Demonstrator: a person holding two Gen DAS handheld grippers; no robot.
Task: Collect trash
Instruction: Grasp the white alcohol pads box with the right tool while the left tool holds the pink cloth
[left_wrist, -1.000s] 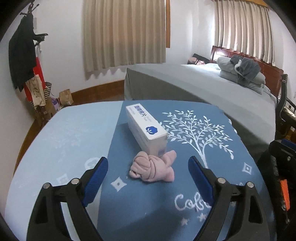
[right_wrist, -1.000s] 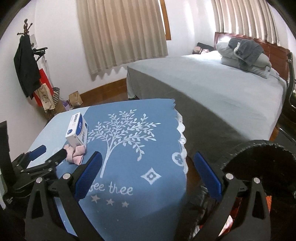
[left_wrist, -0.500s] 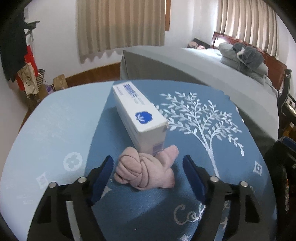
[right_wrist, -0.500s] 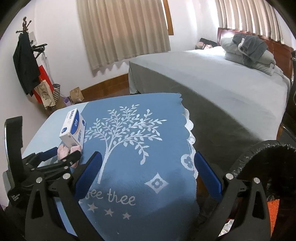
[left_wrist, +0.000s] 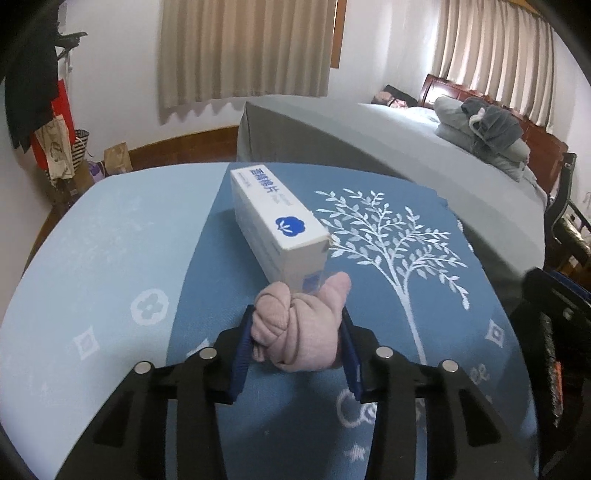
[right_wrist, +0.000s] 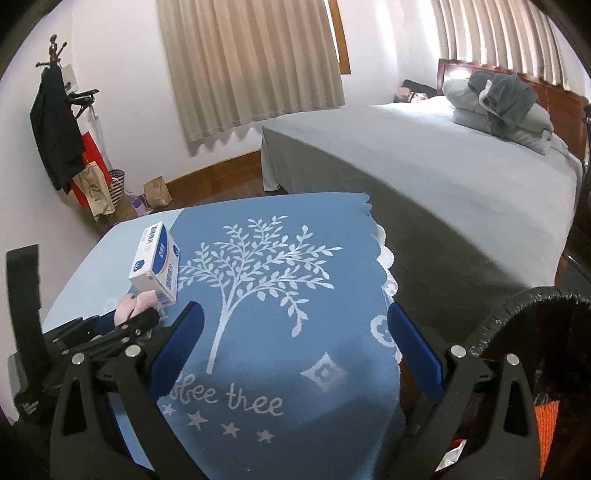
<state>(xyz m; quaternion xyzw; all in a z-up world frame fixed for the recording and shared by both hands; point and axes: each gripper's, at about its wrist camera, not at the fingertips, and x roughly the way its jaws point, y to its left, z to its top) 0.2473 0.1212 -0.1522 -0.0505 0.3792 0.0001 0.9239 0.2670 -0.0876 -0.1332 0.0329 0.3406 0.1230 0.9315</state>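
A knotted pink cloth (left_wrist: 295, 328) lies on the blue tree-print tablecloth (left_wrist: 388, 266), touching the near end of a white box with a blue logo (left_wrist: 277, 225). My left gripper (left_wrist: 297, 345) is shut on the pink cloth, its blue pads pressed against both sides. In the right wrist view the left gripper (right_wrist: 125, 325) holds the cloth (right_wrist: 127, 304) beside the box (right_wrist: 157, 266). My right gripper (right_wrist: 295, 349) is open and empty above the cloth's front right part. A black-lined trash bin (right_wrist: 535, 332) stands at the lower right.
A grey bed (right_wrist: 424, 177) with folded bedding (right_wrist: 498, 107) runs behind and to the right of the table. A coat rack (right_wrist: 55, 122) and bags (right_wrist: 155, 190) stand by the far left wall. A dark chair (left_wrist: 561, 221) is at the right.
My left gripper moved forward to the pink cloth and closed on it. The right gripper stayed open and shifted only slightly.
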